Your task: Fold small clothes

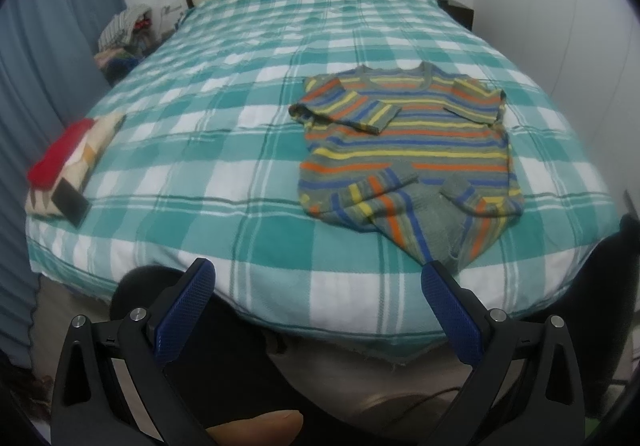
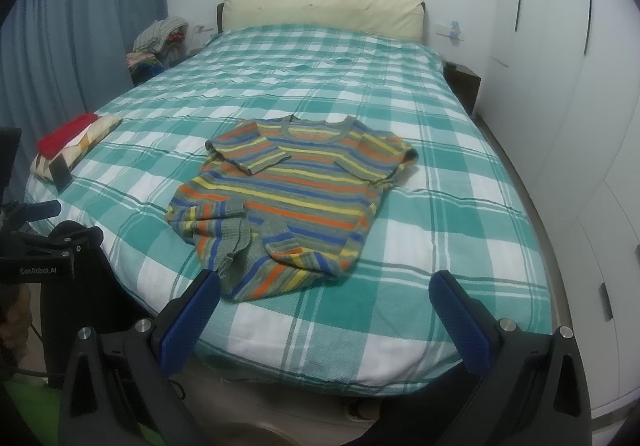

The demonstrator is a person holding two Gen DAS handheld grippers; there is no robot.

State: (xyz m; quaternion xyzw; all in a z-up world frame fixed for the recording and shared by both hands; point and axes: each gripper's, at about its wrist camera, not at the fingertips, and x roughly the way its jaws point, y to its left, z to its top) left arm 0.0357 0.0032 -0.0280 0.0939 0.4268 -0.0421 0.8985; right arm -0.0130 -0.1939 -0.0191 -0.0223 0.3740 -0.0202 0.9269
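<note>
"GenRobot.AI" is printed in white on the left gripper body, seen at the right wrist view's left edge. Near the bed's foot, the left gripper is spread wide and empty. The striped sweater lies flat on the checked bedspread, sleeves folded in. The right gripper is also spread, holding nothing.

Both my cameras look from the foot of the bed toward the headboard at twelve o'clock, near its edge; both share the striped sweater.
</note>
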